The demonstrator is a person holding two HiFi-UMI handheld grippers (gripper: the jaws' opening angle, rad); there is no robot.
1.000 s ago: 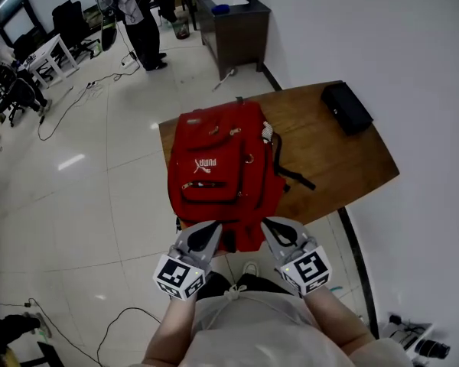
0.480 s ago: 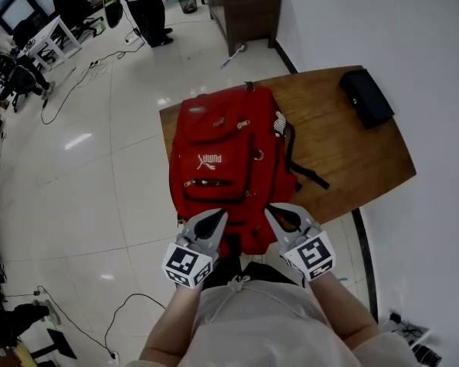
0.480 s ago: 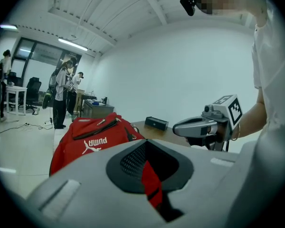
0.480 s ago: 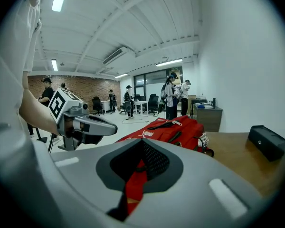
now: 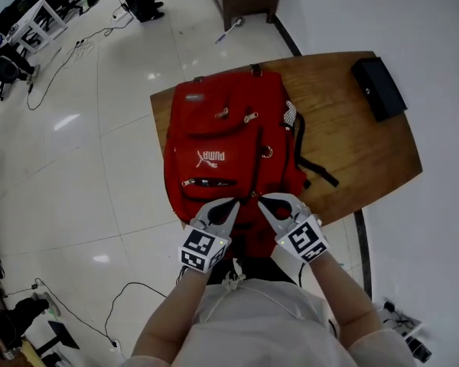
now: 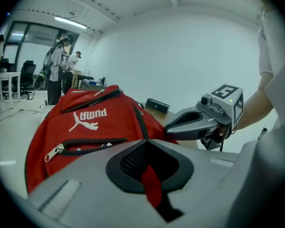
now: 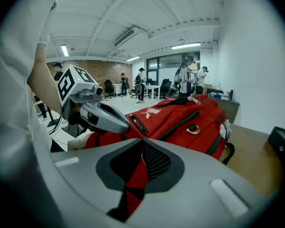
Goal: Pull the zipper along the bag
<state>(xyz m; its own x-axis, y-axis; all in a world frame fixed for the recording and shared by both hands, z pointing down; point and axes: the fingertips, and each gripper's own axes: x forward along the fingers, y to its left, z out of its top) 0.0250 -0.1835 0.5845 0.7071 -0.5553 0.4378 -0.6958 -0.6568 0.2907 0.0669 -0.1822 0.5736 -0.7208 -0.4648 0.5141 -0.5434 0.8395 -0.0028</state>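
Approach stage: left gripper (image 5: 234, 202) and right gripper (image 5: 261, 198) hover over the red backpack (image 5: 222, 140), both pinched shut on nothing. Next they'd probably need to grab the zipper pull (image 6: 54, 152).

The red backpack (image 5: 229, 147) lies flat on its back on the wooden surface (image 5: 359, 151), front panel up, with its top toward the far edge and its bottom overhanging the near edge. A white Puma logo marks the front panel. Below the logo, the front-pocket zipper (image 5: 208, 182) runs across the panel as a dark slit, with its silver pull (image 6: 54, 152) at the person's left end. A black shoulder strap (image 5: 315, 168) trails from the backpack's right side onto the surface.
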